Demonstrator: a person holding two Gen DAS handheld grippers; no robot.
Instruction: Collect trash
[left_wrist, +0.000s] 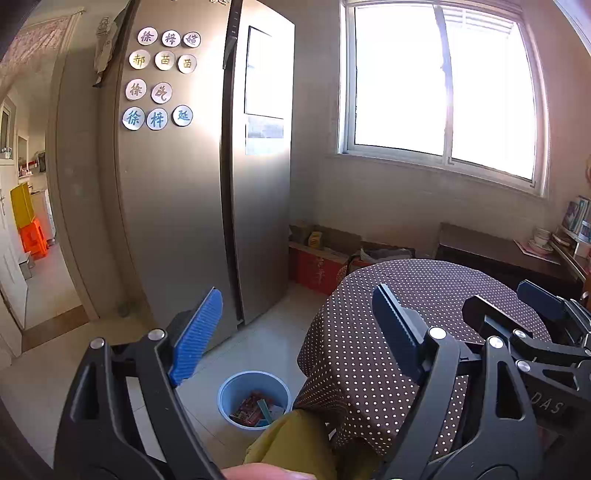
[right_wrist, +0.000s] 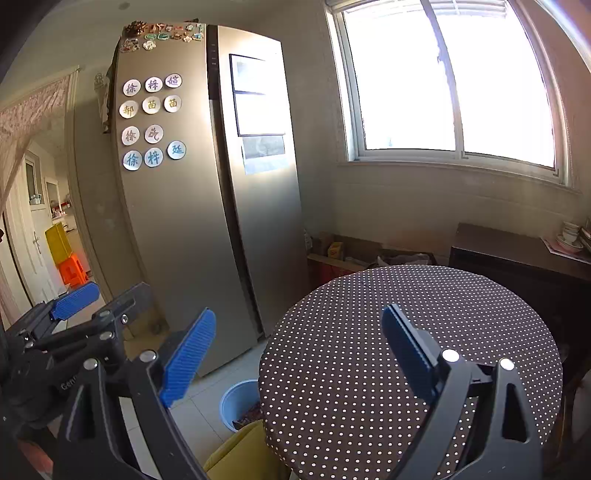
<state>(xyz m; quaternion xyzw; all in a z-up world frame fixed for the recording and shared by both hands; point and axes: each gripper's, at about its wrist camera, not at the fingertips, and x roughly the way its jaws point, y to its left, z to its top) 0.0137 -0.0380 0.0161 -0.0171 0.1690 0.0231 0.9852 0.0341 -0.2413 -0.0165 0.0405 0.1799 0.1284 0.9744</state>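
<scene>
Left wrist view shows wrappers inside bin (left_wrist: 254, 400); both grippers released, empty

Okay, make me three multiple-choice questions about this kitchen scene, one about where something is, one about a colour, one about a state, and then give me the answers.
1. Where does the bin stand?
A. on the floor beside the round table
B. on the table
C. on the windowsill

2. What colour is the bin?
A. red
B. light blue
C. black

3. How is the left gripper?
A. shut on a wrapper
B. shut on the tablecloth
C. open, holding nothing

Answers: 1 A, it sits on the tiles by the draped cloth. 2 B, its rim and wall are light blue. 3 C, the blue pads stand wide apart with nothing between them.
</scene>
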